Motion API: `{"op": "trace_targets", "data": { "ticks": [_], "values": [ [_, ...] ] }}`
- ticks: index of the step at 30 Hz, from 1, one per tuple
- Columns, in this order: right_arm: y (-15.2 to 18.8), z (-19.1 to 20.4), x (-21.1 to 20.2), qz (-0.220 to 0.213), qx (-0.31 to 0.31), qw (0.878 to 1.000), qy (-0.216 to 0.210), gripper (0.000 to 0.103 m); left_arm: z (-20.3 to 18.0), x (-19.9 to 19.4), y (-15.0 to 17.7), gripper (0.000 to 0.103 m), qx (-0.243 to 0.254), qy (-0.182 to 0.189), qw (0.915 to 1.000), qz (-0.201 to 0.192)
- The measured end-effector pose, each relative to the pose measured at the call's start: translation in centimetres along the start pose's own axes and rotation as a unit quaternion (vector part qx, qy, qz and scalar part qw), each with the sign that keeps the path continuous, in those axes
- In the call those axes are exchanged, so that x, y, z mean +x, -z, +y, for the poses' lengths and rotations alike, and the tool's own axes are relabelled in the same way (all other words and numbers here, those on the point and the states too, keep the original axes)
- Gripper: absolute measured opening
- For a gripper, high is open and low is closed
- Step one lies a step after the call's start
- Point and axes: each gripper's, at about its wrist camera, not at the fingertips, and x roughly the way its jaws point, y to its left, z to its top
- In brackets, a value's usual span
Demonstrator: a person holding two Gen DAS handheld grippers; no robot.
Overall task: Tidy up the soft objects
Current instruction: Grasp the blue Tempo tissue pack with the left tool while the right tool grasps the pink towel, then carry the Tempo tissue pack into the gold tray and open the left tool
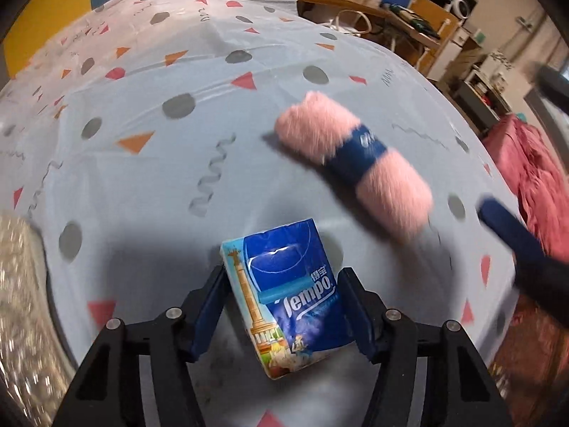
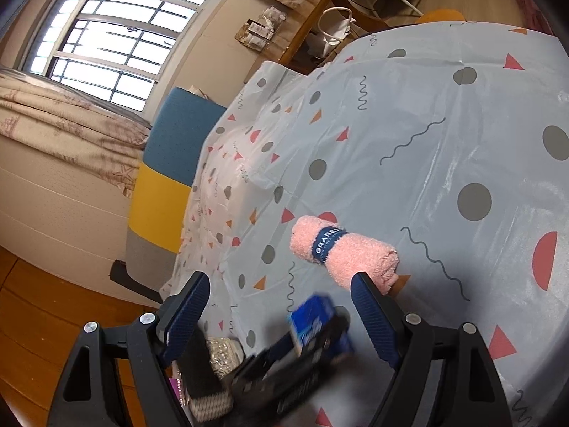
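The left claw point(image 1: 281, 315) grips the tissue pack point(image 1: 291, 306), light and squashy, by its long sides, near the pink towel roll point(image 1: 352, 163) on the bench point(image 1: 142, 185); the right claw point(image 2: 281, 306) gapes wide, empty.

this is a lived-in room of a home, part bedroom, part workroom. on the far left a wide barred window point(image 2: 106, 35) lets in daylight, with pale patterned curtains point(image 2: 60, 121) bunched below it. a blue, yellow and grey upholstered block point(image 2: 167, 178) stands by the near table, which is covered in a light blue plastic cloth printed with dots, triangles and squiggles point(image 2: 426, 135). beyond it sits a wooden desk point(image 1: 409, 14) crowded with cables and a blue bag, and shelves of boxes farther right. a crumpled red fabric heap point(image 1: 526, 174) lies at the right. warm wooden plank flooring point(image 2: 46, 302) runs underneath.
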Motion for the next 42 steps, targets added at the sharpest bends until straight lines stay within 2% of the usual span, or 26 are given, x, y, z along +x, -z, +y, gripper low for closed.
{"op": "trace_targets", "data": {
  "ticks": [3, 5, 8, 10, 11, 14, 15, 17, 18, 19, 20, 21, 23, 24, 26, 30, 32, 38, 42],
  "values": [
    [0.0, -0.1, 0.3, 0.006, -0.001, 1.0, 0.018, 0.083, 0.3, -0.8, 2.2, 0.064, 0.009, -0.003, 0.9999, -0.006],
    [0.1, 0.3, 0.9, 0.018, -0.017, 0.999, 0.047, 0.083, 0.4, -1.2, 3.4, 0.063, 0.022, -0.007, 0.9997, -0.011],
    [0.1, 2.1, 2.2, 0.034, -0.085, 0.988, 0.126, 0.083, 0.3, -1.7, 5.4, 0.063, 0.06, -0.025, 0.9974, -0.031],
    [-0.1, 3.3, 2.8, 0.04, -0.132, 0.979, 0.153, 0.083, 0.4, -2.0, 6.3, 0.063, 0.069, -0.027, 0.9962, -0.045],
    [-0.3, 4.1, 3.5, 0.048, -0.164, 0.971, 0.17, 0.083, 0.4, -2.0, 6.4, 0.063, 0.068, -0.026, 0.9962, -0.048],
    [-0.5, 5.8, 6.6, 0.089, -0.257, 0.936, 0.225, 0.083, 1.0, -2.3, 7.3, 0.062, 0.065, -0.025, 0.996, -0.056],
    [-0.4, 5.9, 8.2, 0.11, -0.281, 0.92, 0.249, 0.083, 0.9, -2.4, 7.4, 0.062, 0.066, -0.025, 0.9957, -0.06],
    [-0.1, 5.3, 10.4, 0.141, -0.301, 0.902, 0.275, 0.081, 0.8, -2.4, 7.6, 0.062, 0.07, -0.025, 0.9949, -0.068],
    [0.1, 4.5, 11.6, 0.152, -0.303, 0.894, 0.293, 0.075, 0.9, -2.5, 7.9, 0.062, 0.071, -0.023, 0.9944, -0.074],
    [0.3, 3.9, 12.1, 0.156, -0.304, 0.89, 0.303, 0.054, 1.0, -2.7, 8.0, 0.062, 0.072, -0.022, 0.9941, -0.078],
    [0.5, 3.3, 12.6, 0.154, -0.312, 0.878, 0.33, 0.044, 1.1, -2.7, 8.1, 0.062, 0.073, -0.021, 0.9937, -0.082],
    [0.6, 3.1, 12.7, 0.152, -0.318, 0.874, 0.336, 0.043, 1.2, -2.7, 8.3, 0.062, 0.073, -0.02, 0.9932, -0.088],
    [0.6, 2.8, 12.5, 0.149, -0.32, 0.876, 0.328, 0.039, 1.1, -2.6, 8.3, 0.062, 0.074, -0.022, 0.9924, -0.096],
    [0.8, 2.6, 12.6, 0.151, -0.326, 0.873, 0.329, 0.039, 1.0, -2.7, 8.4, 0.062, 0.075, -0.023, 0.9919, -0.1],
    [1.3, 2.3, 12.8, 0.151, -0.342, 0.865, 0.336, 0.039, 1.1, -3.1, 8.7, 0.055, 0.07, -0.024, 0.9921, -0.102],
    [0.9, 1.5, 12.1, 0.151, -0.324, 0.876, 0.322, 0.039, 1.0, -3.7, 8.0, 0.052, 0.065, -0.014, 0.9947, -0.078],
    [0.9, 1.2, 11.8, 0.148, -0.327, 0.877, 0.319, 0.039, 0.9, -4.3, 7.5, 0.052, 0.068, -0.011, 0.9942, -0.083],
    [2.2, 1.7, 11.6, 0.138, -0.37, 0.859, 0.326, 0.039, 1.6, -8.7, 4.7, 0.052, 0.027, 0.016, 0.9919, -0.123],
    [2.9, 1.9, 11.3, 0.132, -0.39, 0.849, 0.332, 0.039, 3.4, -13.2, 2.3, 0.052, -0.008, 0.021, 0.9857, -0.167]
  ]
}}
